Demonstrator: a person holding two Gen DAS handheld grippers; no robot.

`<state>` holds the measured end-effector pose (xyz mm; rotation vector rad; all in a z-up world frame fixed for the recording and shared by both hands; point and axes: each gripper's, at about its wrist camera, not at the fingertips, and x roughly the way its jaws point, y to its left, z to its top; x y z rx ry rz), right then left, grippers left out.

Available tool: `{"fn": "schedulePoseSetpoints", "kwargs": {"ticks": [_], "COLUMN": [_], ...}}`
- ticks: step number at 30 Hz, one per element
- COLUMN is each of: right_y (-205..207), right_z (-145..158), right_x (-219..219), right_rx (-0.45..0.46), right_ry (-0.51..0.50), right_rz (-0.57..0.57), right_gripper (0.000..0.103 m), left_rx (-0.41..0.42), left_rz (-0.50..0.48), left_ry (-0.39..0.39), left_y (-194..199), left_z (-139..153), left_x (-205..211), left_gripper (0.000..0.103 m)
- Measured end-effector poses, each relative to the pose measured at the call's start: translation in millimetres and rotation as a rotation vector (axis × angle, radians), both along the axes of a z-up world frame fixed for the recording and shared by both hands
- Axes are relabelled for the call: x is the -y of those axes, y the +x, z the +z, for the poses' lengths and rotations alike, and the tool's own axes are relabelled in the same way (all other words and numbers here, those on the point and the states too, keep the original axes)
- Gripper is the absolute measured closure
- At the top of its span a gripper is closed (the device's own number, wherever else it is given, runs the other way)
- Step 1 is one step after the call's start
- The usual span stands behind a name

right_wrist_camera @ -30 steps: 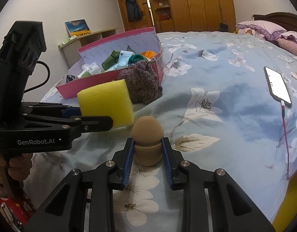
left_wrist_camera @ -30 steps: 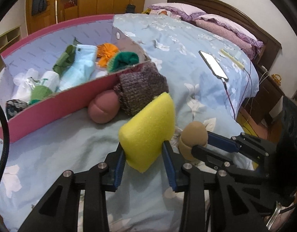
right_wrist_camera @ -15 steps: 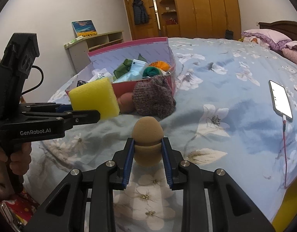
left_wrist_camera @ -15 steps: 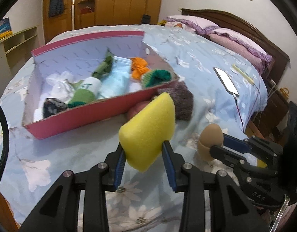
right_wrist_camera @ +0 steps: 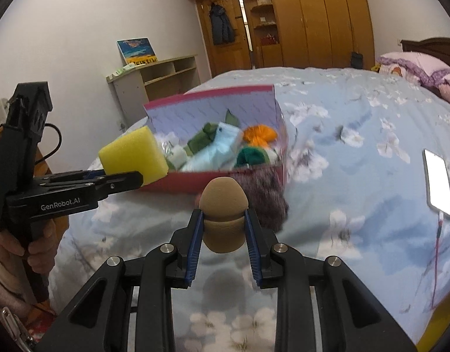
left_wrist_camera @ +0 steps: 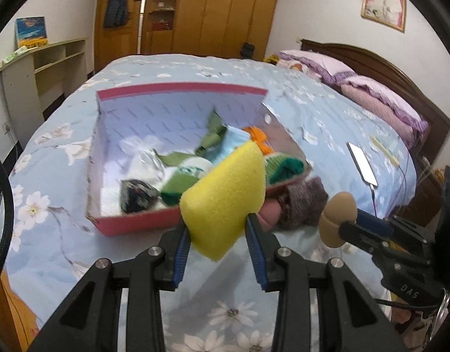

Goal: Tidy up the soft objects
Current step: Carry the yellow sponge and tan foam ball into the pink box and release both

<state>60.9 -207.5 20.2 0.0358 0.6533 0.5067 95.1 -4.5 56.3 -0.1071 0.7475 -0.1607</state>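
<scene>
A yellow sponge (left_wrist_camera: pixel 225 202) is clenched between the blue pads of the left gripper (left_wrist_camera: pixel 219 234) and is held in the air above the flowered bedspread (left_wrist_camera: pixel 63 249). A tan, egg-shaped makeup sponge (right_wrist_camera: pixel 223 214) is grasped at its waist by the right gripper (right_wrist_camera: pixel 223 234), likewise clear of the bed. Just beyond both grippers, a dark knitted item (left_wrist_camera: pixel 304 202) and a reddish-pink rounded item (left_wrist_camera: pixel 270 212) are seen lying on the bedspread against the near wall of a pink box (left_wrist_camera: pixel 137 223). Inside the box, socks and other soft pieces in green, pale blue, orange and white are piled together. Further right, a lit phone (left_wrist_camera: pixel 362 167) is laid on the bedspread, well apart from the box. Pillows (left_wrist_camera: pixel 380 102) and a wooden wardrobe (left_wrist_camera: pixel 225 14) are seen beyond.
</scene>
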Motion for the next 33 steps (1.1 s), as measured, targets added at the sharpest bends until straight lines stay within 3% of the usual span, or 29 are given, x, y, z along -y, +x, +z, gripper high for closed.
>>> {"fn": "schedulePoseSetpoints", "kwargs": {"ticks": [13,33], "right_y": [33,86], "right_z": [27,29], "right_x": [-26,-44], "right_rx": [0.045,0.047], "right_ry": [0.010,0.015], "right_rz": [0.016,-0.022], "right_gripper": [0.074,0.074], "left_rx": [0.046,0.060], "left_rz": [0.123,0.223], "left_ry": [0.029,0.045], "left_y": [25,93], "left_z": [10,8], "left_x": [-26,-57], "left_gripper": [0.065,0.064]}}
